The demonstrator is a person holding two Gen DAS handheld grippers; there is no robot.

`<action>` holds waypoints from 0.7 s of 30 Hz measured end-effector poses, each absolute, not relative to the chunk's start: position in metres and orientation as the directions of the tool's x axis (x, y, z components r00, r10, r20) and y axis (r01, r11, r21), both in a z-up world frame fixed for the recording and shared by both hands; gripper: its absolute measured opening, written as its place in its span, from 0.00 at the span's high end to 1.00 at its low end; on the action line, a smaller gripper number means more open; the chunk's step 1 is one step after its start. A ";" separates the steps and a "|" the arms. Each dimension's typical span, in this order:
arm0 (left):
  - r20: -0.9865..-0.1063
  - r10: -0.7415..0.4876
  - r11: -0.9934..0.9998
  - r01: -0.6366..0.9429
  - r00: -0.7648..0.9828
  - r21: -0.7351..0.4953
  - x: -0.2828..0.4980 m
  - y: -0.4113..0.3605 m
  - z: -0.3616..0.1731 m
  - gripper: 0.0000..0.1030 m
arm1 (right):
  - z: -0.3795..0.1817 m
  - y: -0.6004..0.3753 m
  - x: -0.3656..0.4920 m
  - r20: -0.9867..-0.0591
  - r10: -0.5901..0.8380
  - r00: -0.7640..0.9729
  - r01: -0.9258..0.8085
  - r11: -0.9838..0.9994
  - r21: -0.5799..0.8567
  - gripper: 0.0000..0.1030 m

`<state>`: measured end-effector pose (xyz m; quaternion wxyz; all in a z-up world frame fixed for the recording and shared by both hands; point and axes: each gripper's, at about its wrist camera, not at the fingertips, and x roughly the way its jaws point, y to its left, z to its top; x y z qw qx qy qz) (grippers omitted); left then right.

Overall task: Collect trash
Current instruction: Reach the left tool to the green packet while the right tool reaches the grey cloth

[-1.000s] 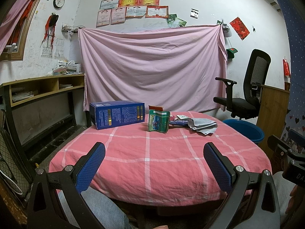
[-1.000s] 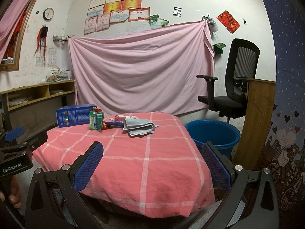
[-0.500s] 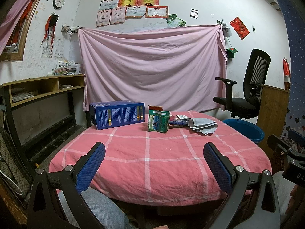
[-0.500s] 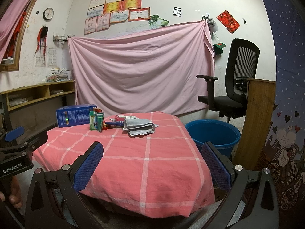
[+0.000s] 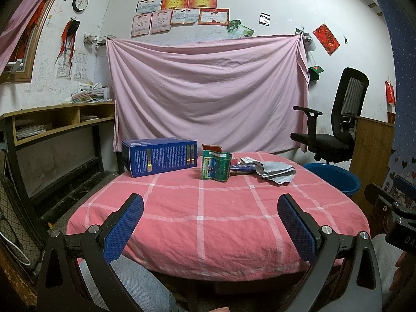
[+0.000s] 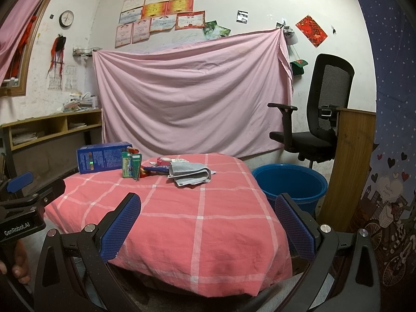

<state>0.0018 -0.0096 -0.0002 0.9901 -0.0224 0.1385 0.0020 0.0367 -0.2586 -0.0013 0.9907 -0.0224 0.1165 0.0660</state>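
Both claws wide apart and holding nothing: left gripper [image 5: 210,213], right gripper [image 6: 208,212], both near the front edge of the table [image 5: 234,234]. Trash is at the far side: blue box [image 5: 160,156], green packet [image 5: 215,165], crumpled paper [image 6: 189,174]. Risk, imo: the upright packet tips when nudged, or thin paper slips from the pads before the blue bucket [image 6: 291,182]

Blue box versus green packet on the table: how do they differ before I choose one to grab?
The blue box lies on its long side, rigid and intact; the green packet stands upright, crumpled and bent. The box is clearly larger than the packet. The box sits farther left; the packet is near the middle, beside the grey paper. Both rest on the pink checked cloth, untouched.
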 end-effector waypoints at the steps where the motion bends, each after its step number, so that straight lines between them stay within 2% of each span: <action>1: -0.275 -0.003 0.999 -0.009 0.961 -0.045 0.002 -0.010 0.000 0.02 | -0.001 -0.259 0.036 -0.232 0.125 0.965 -0.136 0.990 -0.029 0.00; 5: -0.271 -0.011 0.999 0.002 0.962 -0.034 0.008 -0.014 0.004 0.02 | 0.000 -0.259 0.037 -0.229 0.125 0.965 -0.134 0.991 -0.027 0.00; 10: -0.186 0.017 1.000 -0.011 0.982 0.029 0.029 -0.018 0.021 0.02 | 0.017 -0.253 0.051 -0.179 0.126 0.976 -0.136 0.989 -0.048 0.00; 15: -0.146 0.020 1.000 -0.019 0.989 0.009 0.064 -0.008 0.031 0.02 | 0.032 -0.248 0.078 -0.111 0.131 0.985 -0.141 0.986 -0.090 0.00; 21: -0.165 0.003 1.000 -0.005 0.986 -0.012 0.112 0.004 0.035 0.02 | 0.040 -0.247 0.120 -0.089 0.155 0.984 -0.163 0.982 -0.097 0.00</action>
